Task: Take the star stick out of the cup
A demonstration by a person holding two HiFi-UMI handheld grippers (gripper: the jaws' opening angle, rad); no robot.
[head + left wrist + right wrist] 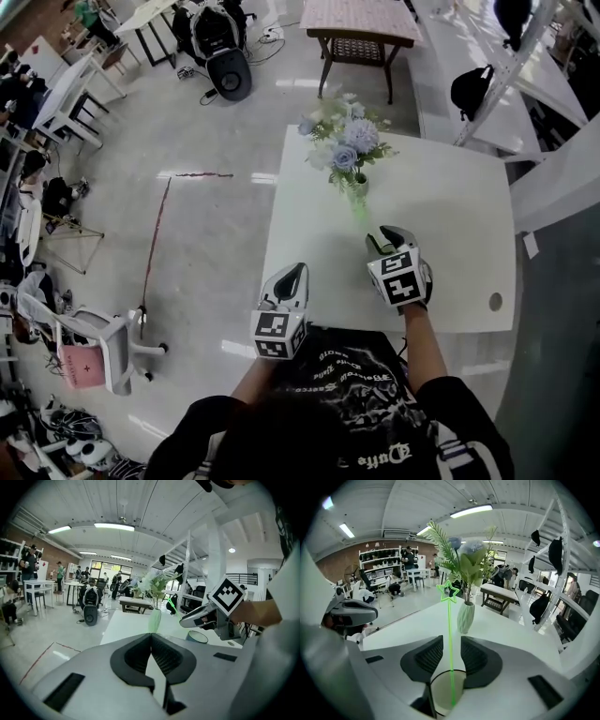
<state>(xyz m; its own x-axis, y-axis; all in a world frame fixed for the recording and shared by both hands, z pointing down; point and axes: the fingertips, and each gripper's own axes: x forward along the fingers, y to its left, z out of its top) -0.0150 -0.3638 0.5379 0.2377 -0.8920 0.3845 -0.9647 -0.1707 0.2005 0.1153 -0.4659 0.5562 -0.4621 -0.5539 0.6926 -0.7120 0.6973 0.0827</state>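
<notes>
Standing upright in the cup (440, 691) on the desk (450, 216), the star stick (450, 620) rises between the right hand-held gripper's (451, 644) narrowly parted jaws; the left hand-held gripper (151, 637) is closed, empty. Farther off stands a vase (465, 617).

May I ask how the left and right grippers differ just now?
The left gripper has jaws together, empty; the right gripper has jaws apart, the star stick between them. The left gripper hangs near the front edge of the table; the right gripper hangs above the cup. Both carry marker cubes.
</notes>
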